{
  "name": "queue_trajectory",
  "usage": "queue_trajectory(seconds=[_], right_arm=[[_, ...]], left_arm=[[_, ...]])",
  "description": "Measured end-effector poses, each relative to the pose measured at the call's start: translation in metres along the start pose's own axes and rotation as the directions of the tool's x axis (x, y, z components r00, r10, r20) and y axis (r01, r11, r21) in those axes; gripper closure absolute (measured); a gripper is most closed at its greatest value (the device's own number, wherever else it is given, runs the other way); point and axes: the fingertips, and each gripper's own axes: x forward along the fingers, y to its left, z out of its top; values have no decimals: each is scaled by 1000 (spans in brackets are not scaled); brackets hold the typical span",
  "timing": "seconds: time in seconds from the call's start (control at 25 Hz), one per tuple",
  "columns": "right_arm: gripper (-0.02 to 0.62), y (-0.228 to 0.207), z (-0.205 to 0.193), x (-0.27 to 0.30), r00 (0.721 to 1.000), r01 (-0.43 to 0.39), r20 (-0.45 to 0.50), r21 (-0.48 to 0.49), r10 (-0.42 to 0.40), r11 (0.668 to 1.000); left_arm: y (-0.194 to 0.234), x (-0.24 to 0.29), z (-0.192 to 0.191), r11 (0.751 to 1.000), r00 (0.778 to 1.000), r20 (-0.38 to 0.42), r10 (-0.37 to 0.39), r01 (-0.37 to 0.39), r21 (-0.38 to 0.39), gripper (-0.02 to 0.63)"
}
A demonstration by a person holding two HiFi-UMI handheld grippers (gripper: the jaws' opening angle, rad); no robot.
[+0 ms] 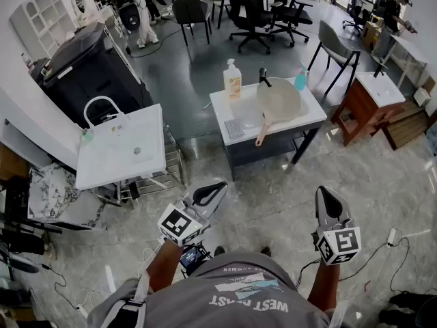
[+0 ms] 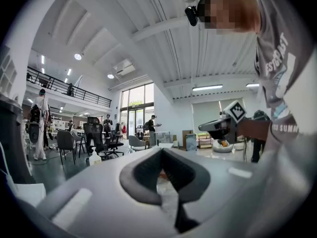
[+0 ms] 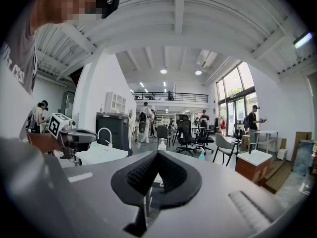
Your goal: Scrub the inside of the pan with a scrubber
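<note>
A beige pan [image 1: 276, 101] lies in the sink of a small white table [image 1: 225, 108] some way ahead of me, with its brown handle [image 1: 262, 134] pointing toward me. Left of the handle, a grey scrubber pad [image 1: 234, 128] rests on the tabletop. My left gripper [image 1: 222, 183] and my right gripper [image 1: 322, 191] hang low in front of my body, far short of the table. Both are shut with nothing held. In the left gripper view the jaw tips [image 2: 161, 150] meet, and they meet likewise in the right gripper view [image 3: 158, 153].
A soap pump bottle [image 1: 232, 80], a black faucet [image 1: 263, 77] and a blue bottle [image 1: 300, 79] stand at the table's back. A white side table [image 1: 123, 149] is at the left and a wooden cabinet [image 1: 362, 108] at the right. Cables [image 1: 392, 241] lie on the tiled floor.
</note>
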Motion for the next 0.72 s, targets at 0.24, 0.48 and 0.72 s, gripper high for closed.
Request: queue_trajectory(seconds=[0.24, 0.48, 0.72], right_arm=[[597, 4, -4, 1, 1000, 16, -7, 4, -16, 1000], [597, 12, -5, -1, 999, 40, -11, 5, -40, 999], [597, 27, -2, -1, 998, 59, 2, 19, -59, 998]], left_arm=[[4, -2, -5, 1000, 1000, 1, -12, 12, 0, 604], [6, -8, -11, 999, 999, -4, -35, 35, -6, 603], [12, -19, -16, 998, 998, 0, -58, 58, -12, 603]])
